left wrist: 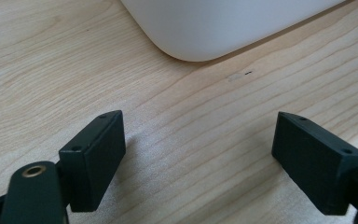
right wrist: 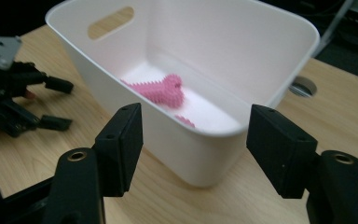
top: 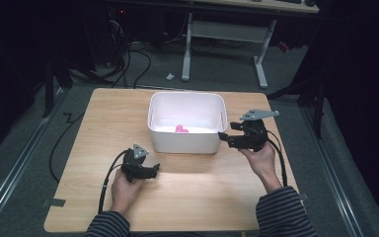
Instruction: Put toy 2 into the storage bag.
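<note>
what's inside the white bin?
A pink bone-shaped toy lies on the floor of the white bin. A second pink bit peeks over the near wall, which covers the rest of it and the near floor.

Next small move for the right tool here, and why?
Probably draw the right tool back from the white plastic bin and rest it on the wooden table. Its jaws stand apart with nothing between them, the pink knobbly toy already lies inside the bin, and the left tool rests open on the table.

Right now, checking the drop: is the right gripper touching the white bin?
Apart. The right gripper view shows its open gripper short of the white bin, nothing between.
</note>
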